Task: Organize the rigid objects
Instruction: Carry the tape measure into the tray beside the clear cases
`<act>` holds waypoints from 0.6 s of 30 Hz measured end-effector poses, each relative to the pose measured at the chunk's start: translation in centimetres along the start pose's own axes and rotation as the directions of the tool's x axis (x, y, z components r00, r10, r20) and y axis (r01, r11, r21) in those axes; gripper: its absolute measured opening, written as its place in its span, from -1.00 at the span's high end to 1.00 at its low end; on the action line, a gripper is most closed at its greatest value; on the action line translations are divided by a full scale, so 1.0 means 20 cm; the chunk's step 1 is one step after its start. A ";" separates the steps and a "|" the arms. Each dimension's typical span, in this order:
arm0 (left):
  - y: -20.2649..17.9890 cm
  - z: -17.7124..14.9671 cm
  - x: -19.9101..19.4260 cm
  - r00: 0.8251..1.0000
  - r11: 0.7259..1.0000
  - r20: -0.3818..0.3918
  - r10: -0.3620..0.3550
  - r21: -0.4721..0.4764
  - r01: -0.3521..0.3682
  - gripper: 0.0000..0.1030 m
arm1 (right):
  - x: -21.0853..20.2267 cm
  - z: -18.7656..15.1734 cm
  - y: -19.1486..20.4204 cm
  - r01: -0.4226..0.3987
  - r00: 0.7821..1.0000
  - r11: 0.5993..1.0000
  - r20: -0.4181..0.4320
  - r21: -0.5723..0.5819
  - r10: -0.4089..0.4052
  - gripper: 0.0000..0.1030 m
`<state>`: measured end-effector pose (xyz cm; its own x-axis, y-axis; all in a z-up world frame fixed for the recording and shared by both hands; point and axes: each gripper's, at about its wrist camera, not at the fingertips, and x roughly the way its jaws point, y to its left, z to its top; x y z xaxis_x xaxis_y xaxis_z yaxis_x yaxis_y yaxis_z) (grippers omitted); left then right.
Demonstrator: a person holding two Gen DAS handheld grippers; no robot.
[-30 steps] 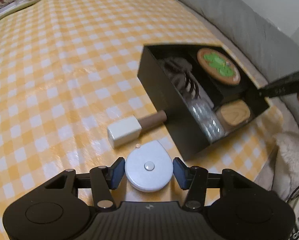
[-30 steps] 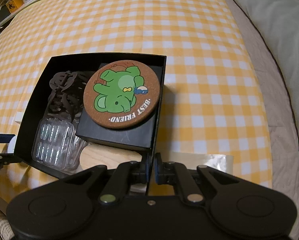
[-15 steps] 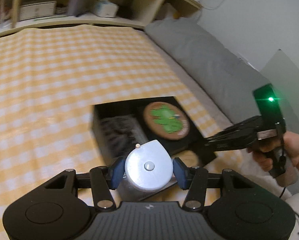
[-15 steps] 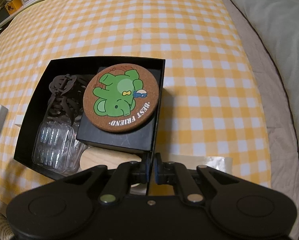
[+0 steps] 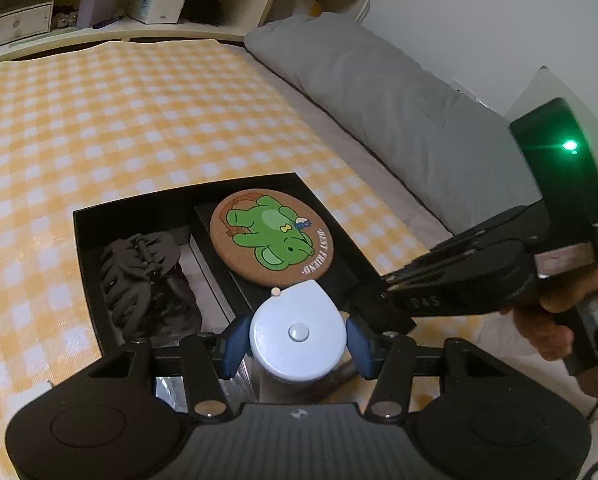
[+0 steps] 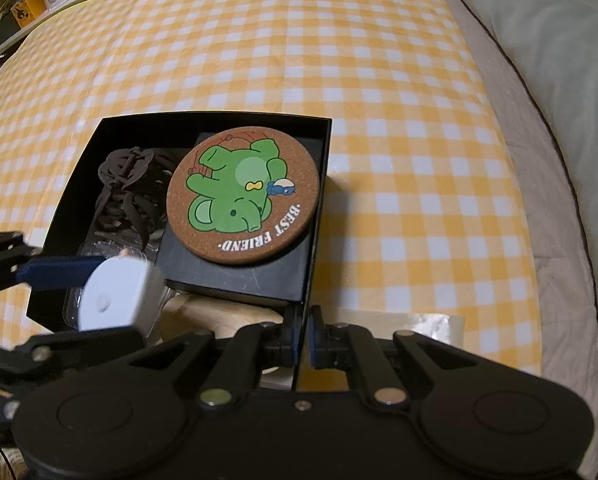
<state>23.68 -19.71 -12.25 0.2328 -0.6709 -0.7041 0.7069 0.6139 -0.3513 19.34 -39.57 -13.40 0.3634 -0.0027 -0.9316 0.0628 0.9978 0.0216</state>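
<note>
My left gripper (image 5: 297, 340) is shut on a white round tape measure (image 5: 298, 334) and holds it above the near end of an open black box (image 5: 84, 240). The box holds a cork coaster with a green elephant (image 5: 271, 238), a dark hair claw (image 5: 139, 268), a clear plastic case and a wooden piece. My right gripper (image 6: 303, 334) is shut on the box's near right wall (image 6: 317, 240). In the right wrist view the tape measure (image 6: 117, 294) hangs over the box's near left corner, over the clear case.
The box sits on a yellow-checked cloth (image 6: 339, 60). A grey pillow (image 5: 379, 92) lies along the right side. Shelves with boxes (image 5: 151, 0) stand behind. A clear plastic sheet (image 6: 427, 324) lies by the box's near right corner.
My left gripper has lifted the tape measure off the cloth and carried it right, over the box. The right gripper has stayed clamped on the box wall.
</note>
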 end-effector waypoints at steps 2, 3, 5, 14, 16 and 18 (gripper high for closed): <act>0.02 -0.01 0.03 1.000 1.000 -0.002 -0.007 -0.001 0.007 -0.03 | 0.00 0.00 0.00 -0.001 1.000 1.000 0.000 0.000 0.001 0.89; 0.03 -0.01 0.04 1.000 1.000 -0.012 -0.012 0.004 0.013 -0.04 | 0.00 0.00 0.00 -0.002 1.000 1.000 0.000 0.001 0.002 0.89; 0.03 -0.03 0.05 0.999 1.000 -0.045 -0.012 0.022 0.013 -0.05 | 0.00 0.00 0.00 -0.003 1.000 1.000 0.000 0.001 0.003 0.89; 0.07 -0.02 0.01 0.997 0.999 -0.076 0.028 0.045 -0.025 -0.32 | 0.00 0.00 0.00 0.001 1.000 1.000 -0.002 -0.003 -0.001 0.89; 0.07 -0.02 0.00 0.998 0.999 -0.060 0.025 0.040 -0.023 -0.34 | 0.01 0.00 0.00 0.001 1.000 1.000 -0.002 -0.002 -0.001 0.89; 0.06 -0.02 0.00 0.999 0.999 -0.029 0.026 0.035 -0.025 -0.28 | 0.01 0.00 0.00 0.002 1.000 1.000 -0.003 -0.003 -0.002 0.89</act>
<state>24.21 -18.78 -12.89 0.2315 -0.6420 -0.7309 0.7240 0.6155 -0.3114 19.41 -39.48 -13.54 0.3606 -0.0044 -0.9327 0.0609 0.9980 0.0188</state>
